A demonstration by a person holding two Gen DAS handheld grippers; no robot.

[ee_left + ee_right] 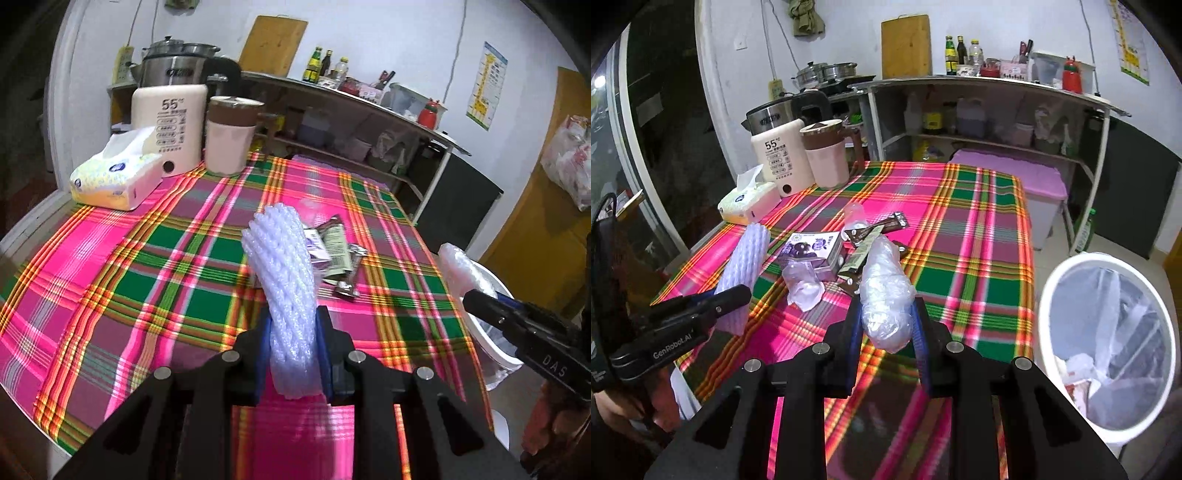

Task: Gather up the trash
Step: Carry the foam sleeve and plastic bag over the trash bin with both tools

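Note:
My left gripper [293,343] is shut on a white foam fruit net [284,266] and holds it above the plaid table; the net also shows in the right wrist view [744,266]. My right gripper [886,321] is shut on a crumpled clear plastic wrap [884,291], above the table's near edge. It shows at the right of the left wrist view [458,266]. A white trash bin [1108,343] with a plastic liner stands on the floor to the right of the table. Several wrappers and a small purple carton [816,251] lie mid-table.
A tissue pack [748,201], a cream water heater [777,155], a steel kettle [173,70] and a pink mug [825,155] stand at the table's far left. A shelf counter [979,110] with bottles runs behind. A purple-lidded bin [1034,184] sits beyond the table.

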